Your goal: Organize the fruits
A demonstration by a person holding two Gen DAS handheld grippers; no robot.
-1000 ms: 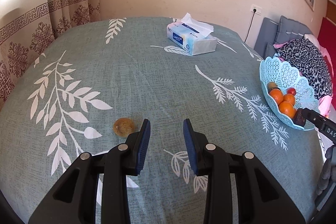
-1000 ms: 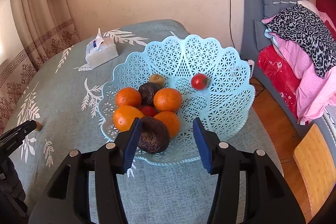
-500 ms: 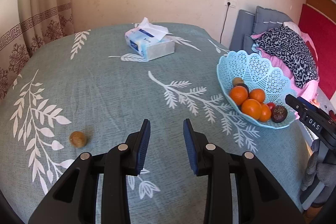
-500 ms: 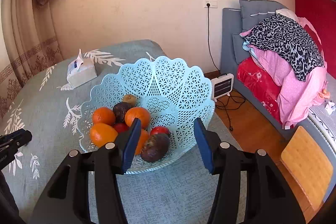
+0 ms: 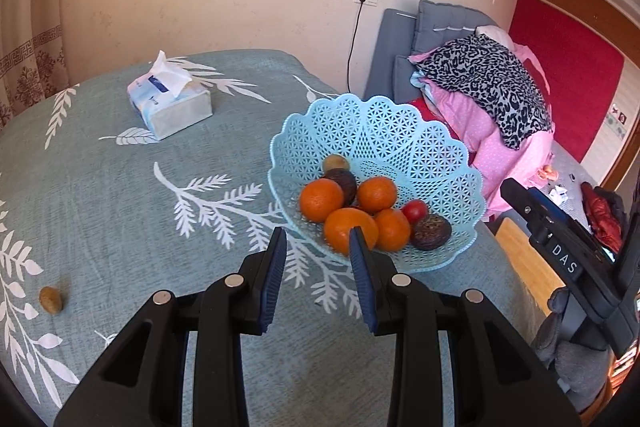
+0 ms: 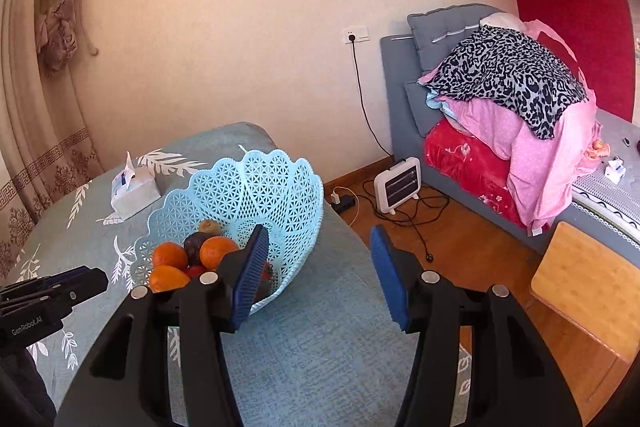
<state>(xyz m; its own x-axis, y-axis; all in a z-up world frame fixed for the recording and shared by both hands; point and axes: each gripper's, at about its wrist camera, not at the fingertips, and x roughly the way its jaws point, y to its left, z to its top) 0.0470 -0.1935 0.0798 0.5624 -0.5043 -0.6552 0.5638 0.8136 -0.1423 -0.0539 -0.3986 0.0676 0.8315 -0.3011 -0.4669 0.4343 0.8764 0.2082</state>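
A light blue lattice basket (image 5: 380, 131) stands near the table's right edge. It holds several oranges (image 5: 322, 199), a red tomato (image 5: 415, 211), two dark wrinkled fruits (image 5: 431, 231) and a kiwi (image 5: 335, 162). Another brown kiwi (image 5: 51, 299) lies alone on the cloth at far left. My left gripper (image 5: 318, 233) hovers just short of the basket's near rim, jaws a little apart with nothing between them. My right gripper (image 6: 318, 229) is open and empty over the table's right end, with the basket (image 6: 256, 183) to the left of its left finger.
A tissue box (image 5: 170, 103) sits at the back of the leaf-patterned green tablecloth (image 5: 120, 187). Right of the table are a wooden stool (image 6: 588, 283), a small heater (image 6: 398, 183) with cables on the floor, and a sofa piled with bedding (image 6: 512, 99).
The left wrist view swung right from the lone kiwi to the basket. The right gripper drew back and turned right, so the basket slid left, and its jaws widened slightly.
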